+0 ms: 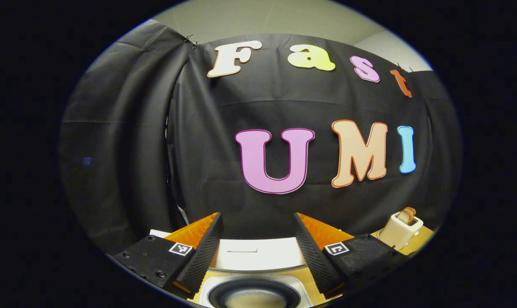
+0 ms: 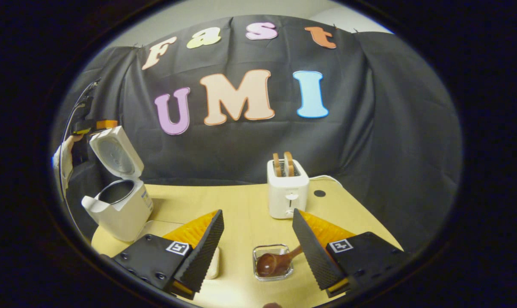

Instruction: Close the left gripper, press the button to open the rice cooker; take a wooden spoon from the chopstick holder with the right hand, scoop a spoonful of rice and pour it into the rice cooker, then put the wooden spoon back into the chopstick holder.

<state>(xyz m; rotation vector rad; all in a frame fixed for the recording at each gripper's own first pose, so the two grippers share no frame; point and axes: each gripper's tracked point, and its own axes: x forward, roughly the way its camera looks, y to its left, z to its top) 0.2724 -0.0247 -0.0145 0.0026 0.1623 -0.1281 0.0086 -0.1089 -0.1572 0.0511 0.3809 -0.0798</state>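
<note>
Wooden spoon (image 2: 272,262) in glass dish (image 2: 272,262); rice cooker (image 2: 120,201) lid up.

1. A white toaster (image 2: 287,192) stands upright near the back of the pale wooden tabletop (image 2: 241,218), with two slices of browned bread (image 2: 283,164) poking out of its slots.
2. A white cable (image 2: 322,177) runs behind the toaster.
3. A small dark round hole (image 2: 319,193) marks the tabletop just beside the toaster.

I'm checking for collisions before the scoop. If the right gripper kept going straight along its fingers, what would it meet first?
The open right gripper points across the pale wooden table at the white toaster holding two brown slices. That looks first in line, though depth is unclear. The small clear dish with the wooden spoon sits lower.
</note>
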